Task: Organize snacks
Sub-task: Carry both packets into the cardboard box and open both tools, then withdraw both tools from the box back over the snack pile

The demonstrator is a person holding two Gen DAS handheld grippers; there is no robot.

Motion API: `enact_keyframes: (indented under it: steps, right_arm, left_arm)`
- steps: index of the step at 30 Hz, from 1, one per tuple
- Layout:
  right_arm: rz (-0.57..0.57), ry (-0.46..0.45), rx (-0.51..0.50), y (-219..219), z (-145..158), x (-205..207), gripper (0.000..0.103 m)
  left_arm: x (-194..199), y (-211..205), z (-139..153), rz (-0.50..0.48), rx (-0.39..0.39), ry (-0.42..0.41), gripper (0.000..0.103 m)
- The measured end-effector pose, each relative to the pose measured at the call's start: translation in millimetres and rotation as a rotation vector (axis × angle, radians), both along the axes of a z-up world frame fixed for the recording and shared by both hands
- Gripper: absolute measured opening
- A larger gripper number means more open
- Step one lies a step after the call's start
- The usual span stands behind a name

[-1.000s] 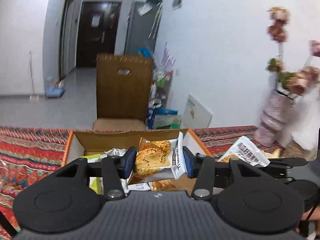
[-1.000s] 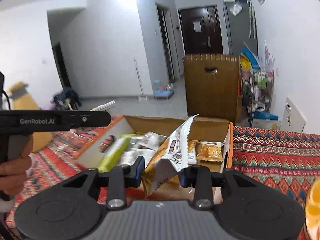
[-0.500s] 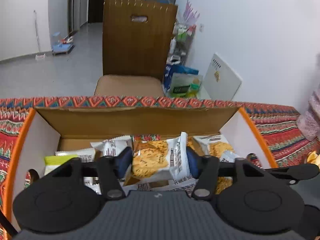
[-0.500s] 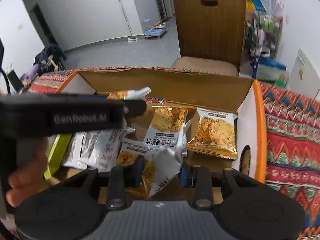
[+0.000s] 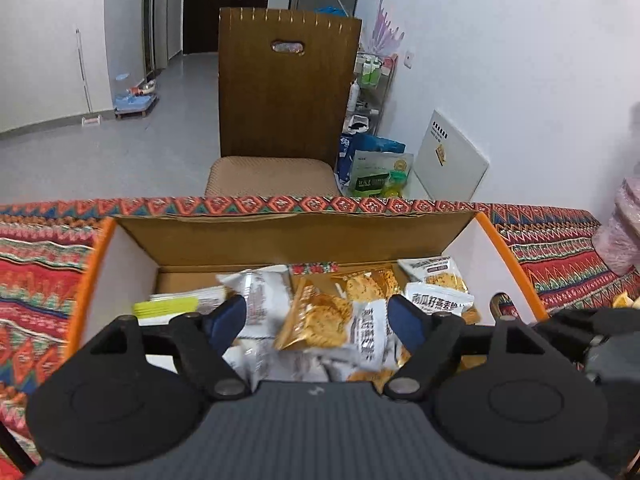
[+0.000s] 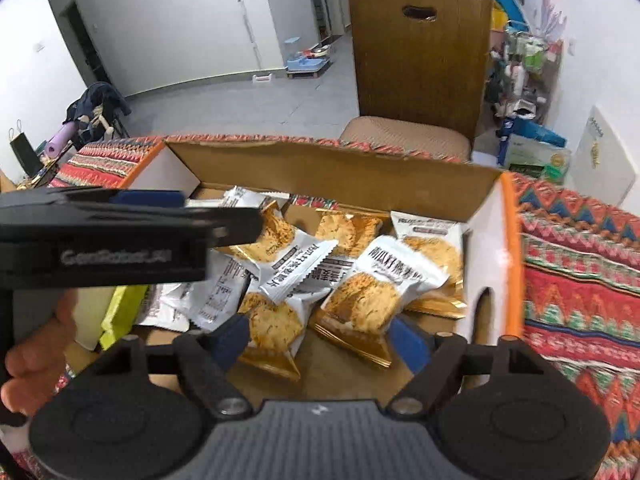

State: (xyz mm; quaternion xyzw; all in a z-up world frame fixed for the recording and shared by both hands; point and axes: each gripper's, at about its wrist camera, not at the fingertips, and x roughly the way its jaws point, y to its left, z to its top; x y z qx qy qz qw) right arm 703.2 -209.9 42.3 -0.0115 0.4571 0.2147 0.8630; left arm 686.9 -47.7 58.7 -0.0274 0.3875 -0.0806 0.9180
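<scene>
From the left wrist view, your left gripper (image 5: pixel 316 322) hangs over the cardboard box (image 5: pixel 296 236) at the far edge of the tabletop (image 5: pixel 40 256), jaws opening, a cracker packet (image 5: pixel 320 322) loose between them, untouched. These packets look light, crinkly and slippery, their contents brittle; take one by a crimped end seam.

From the right wrist view, your right gripper (image 6: pixel 320 334) is opening too, a gold-and-white packet (image 6: pixel 372 292) lying free between its jaws, inside the box's right end.
</scene>
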Motion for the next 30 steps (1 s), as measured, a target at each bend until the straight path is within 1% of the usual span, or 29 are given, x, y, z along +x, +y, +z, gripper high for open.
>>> enact_keyframes:
  steps: [1, 3, 7, 8, 9, 10, 13, 15, 18, 20, 24, 27, 30]
  right_arm:
    - [-0.01, -0.012, -0.006, -3, 7, -4, 0.083]
    - [-0.033, -0.035, -0.006, -12, 21, -17, 0.084]
    - [-0.052, -0.06, -0.008, -27, 51, -48, 0.084]
    - [-0.055, -0.071, -0.013, -30, 60, -56, 0.084]
    - [-0.059, -0.085, -0.013, -34, 70, -67, 0.084]
    - [-0.063, -0.096, -0.012, -37, 79, -77, 0.085]
    - [-0.063, -0.126, -0.011, -47, 105, -111, 0.088]
    - [-0.063, -0.149, -0.025, -53, 120, -136, 0.089]
    - [-0.068, -0.197, -0.029, -63, 137, -176, 0.093]
    - [-0.074, -0.241, -0.028, -68, 145, -205, 0.096]
    - [-0.068, -0.303, -0.016, -76, 150, -260, 0.096]
    - [-0.067, -0.357, -0.004, -79, 150, -301, 0.097]
    - [-0.065, -0.407, 0.011, -79, 143, -340, 0.098]
  left_arm:
    - [-6, 4, 4, 0.0, 0.006, -0.006, 0.083]
    - [-20, 11, 13, -0.011, 0.012, -0.014, 0.084]
    - [-57, 23, 37, -0.014, 0.061, -0.031, 0.085]
    - [-68, 26, 45, -0.018, 0.072, -0.039, 0.086]
    - [-78, 28, 52, -0.023, 0.078, -0.049, 0.09]
    - [-93, 31, 62, -0.033, 0.087, -0.066, 0.094]
    - [-137, 34, 86, -0.063, 0.131, -0.135, 0.101]
    - [-164, 36, 99, -0.063, 0.148, -0.167, 0.102]
    - [-207, 44, 116, -0.056, 0.12, -0.197, 0.103]
    - [-240, 51, 123, -0.054, 0.098, -0.221, 0.103]
    - [-299, 60, 131, -0.038, 0.082, -0.256, 0.103]
    - [-346, 65, 132, -0.027, 0.088, -0.297, 0.103]
    - [-393, 67, 127, -0.01, 0.069, -0.351, 0.103]
